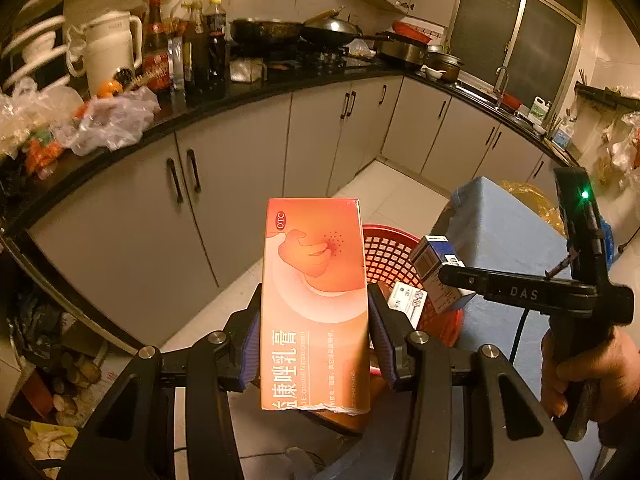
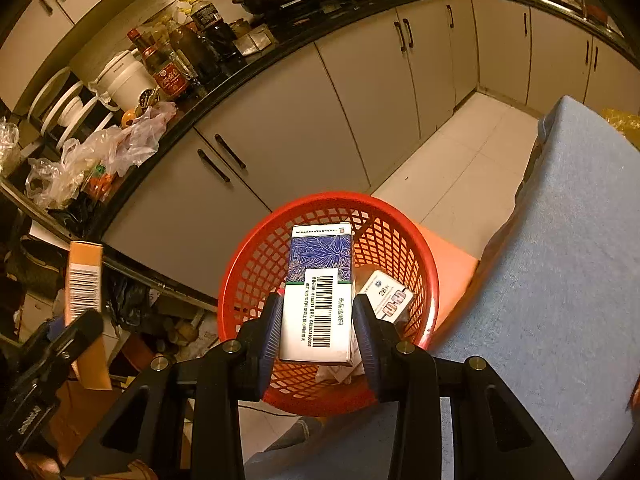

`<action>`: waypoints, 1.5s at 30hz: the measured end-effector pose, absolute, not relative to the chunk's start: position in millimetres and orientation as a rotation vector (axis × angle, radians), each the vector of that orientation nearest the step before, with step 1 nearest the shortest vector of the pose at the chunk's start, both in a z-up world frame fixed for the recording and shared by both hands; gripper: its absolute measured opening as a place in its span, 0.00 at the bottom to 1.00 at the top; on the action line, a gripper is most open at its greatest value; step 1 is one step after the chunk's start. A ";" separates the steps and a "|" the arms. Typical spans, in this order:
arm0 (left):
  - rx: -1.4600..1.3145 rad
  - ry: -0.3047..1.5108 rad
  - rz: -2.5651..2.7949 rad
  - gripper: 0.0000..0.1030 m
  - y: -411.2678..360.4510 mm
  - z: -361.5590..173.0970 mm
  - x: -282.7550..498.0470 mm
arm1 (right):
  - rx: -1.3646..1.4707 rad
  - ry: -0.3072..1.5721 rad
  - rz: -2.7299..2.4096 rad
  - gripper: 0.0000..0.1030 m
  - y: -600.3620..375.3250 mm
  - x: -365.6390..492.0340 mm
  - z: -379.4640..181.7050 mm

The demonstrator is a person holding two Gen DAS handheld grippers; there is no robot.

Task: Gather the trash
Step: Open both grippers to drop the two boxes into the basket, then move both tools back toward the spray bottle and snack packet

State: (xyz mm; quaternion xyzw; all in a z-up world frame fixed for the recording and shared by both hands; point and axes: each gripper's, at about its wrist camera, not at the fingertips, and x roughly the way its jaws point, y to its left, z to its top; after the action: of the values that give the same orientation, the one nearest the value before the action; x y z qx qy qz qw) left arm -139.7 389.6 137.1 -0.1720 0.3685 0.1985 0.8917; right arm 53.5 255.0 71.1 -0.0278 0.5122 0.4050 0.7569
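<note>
While right gripper [image 2: 318,326] jaws clamped the blue-white box [image 2: 318,292], long axis forward | red basket [image 2: 240,264] lay directly beneath | left gripper [image 1: 314,330] jaws clamped the orange box [image 1: 314,300], beside basket.

Blue-covered table [image 2: 560,264], red mesh basket [image 2: 256,264] beside it, black countertop [image 2: 280,46] with bottles [image 2: 188,52]

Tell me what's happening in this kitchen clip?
A person is collecting trash with two handheld grippers. The left gripper is clamped on an orange cream box. The right gripper grips a blue-and-white medicine box above the red mesh basket, where a small white box already lies. Neither held box has been dropped in yet.
</note>
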 end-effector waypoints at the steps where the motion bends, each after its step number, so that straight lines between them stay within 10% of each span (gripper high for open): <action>1: -0.364 0.768 0.403 0.44 390.8 134.3 -136.0 | -0.052 1.116 0.885 0.38 254.1 53.7 71.3; 15: -0.388 0.869 0.242 0.44 391.3 90.7 -66.2 | 0.023 1.097 0.840 0.39 245.7 61.6 76.3; 19: -0.396 0.895 0.233 0.67 390.2 80.2 -54.9 | 0.032 1.089 0.814 0.47 242.5 61.6 80.0; 45: -0.259 0.853 0.159 0.71 290.9 142.0 -91.3 | 0.105 1.019 0.640 0.56 69.7 -3.7 117.9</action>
State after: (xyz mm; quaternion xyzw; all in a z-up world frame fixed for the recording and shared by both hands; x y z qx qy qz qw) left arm -91.3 290.9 142.0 -0.1250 0.4121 0.0768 0.8992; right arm -3.7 69.7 117.9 0.0494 0.4793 0.3010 0.8230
